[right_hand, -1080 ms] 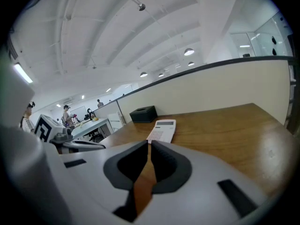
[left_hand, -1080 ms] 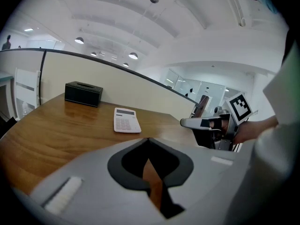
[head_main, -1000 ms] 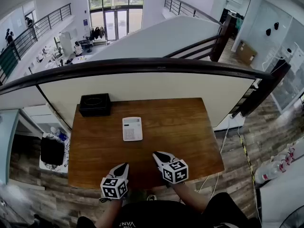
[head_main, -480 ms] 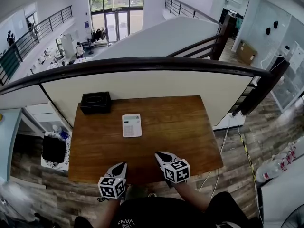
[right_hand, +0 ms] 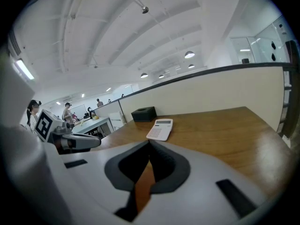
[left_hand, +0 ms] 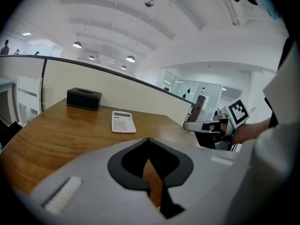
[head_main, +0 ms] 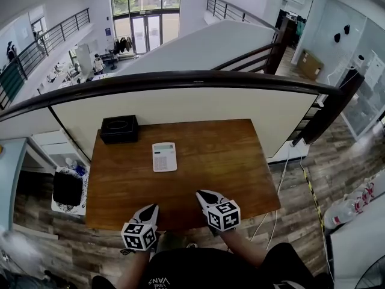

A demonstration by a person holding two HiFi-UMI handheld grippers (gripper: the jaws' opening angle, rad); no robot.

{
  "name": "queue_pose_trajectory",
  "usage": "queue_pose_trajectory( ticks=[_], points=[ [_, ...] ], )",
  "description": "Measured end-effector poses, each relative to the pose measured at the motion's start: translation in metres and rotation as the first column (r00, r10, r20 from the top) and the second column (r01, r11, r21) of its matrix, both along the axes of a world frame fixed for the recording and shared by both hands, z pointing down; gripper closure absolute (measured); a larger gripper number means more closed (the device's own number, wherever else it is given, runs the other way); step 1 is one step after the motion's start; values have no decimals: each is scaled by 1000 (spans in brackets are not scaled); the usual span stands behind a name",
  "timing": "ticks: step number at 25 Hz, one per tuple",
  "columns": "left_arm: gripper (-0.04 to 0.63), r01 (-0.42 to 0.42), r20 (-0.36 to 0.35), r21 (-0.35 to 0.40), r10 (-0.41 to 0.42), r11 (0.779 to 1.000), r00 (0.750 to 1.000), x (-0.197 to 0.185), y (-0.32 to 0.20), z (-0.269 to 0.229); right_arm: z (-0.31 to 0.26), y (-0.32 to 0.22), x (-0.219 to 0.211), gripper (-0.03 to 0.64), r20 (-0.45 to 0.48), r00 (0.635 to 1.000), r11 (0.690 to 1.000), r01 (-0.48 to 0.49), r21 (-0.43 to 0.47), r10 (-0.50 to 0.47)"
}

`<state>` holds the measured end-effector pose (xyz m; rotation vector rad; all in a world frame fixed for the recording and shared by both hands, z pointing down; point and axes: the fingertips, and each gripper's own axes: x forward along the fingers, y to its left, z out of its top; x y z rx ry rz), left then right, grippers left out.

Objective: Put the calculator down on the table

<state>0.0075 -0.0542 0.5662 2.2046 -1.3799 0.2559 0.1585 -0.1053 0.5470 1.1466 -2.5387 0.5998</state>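
The wooden table (head_main: 228, 161) by the railing carries the calculator (head_main: 164, 156), flat near a black box (head_main: 118, 129), seemingly already set down. The left gripper (head_main: 154, 209) and right gripper (head_main: 202, 195) hang at the near edge, fingers closed and empty, the right's having just been closing.

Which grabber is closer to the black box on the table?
Left. The left gripper is over the table's near edge, across from the black box and a little to its right. The right gripper is by that same edge, but much farther right.
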Motion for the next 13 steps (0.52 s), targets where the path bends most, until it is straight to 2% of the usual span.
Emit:
queue_pose_trajectory(
  ticks=[13],
  points=[
    [583,-26,-5,-2,26,1000,1000,15,-3,-10,-3,9,6,603,-22,1000,1000,17,-13,-17]
  ],
)
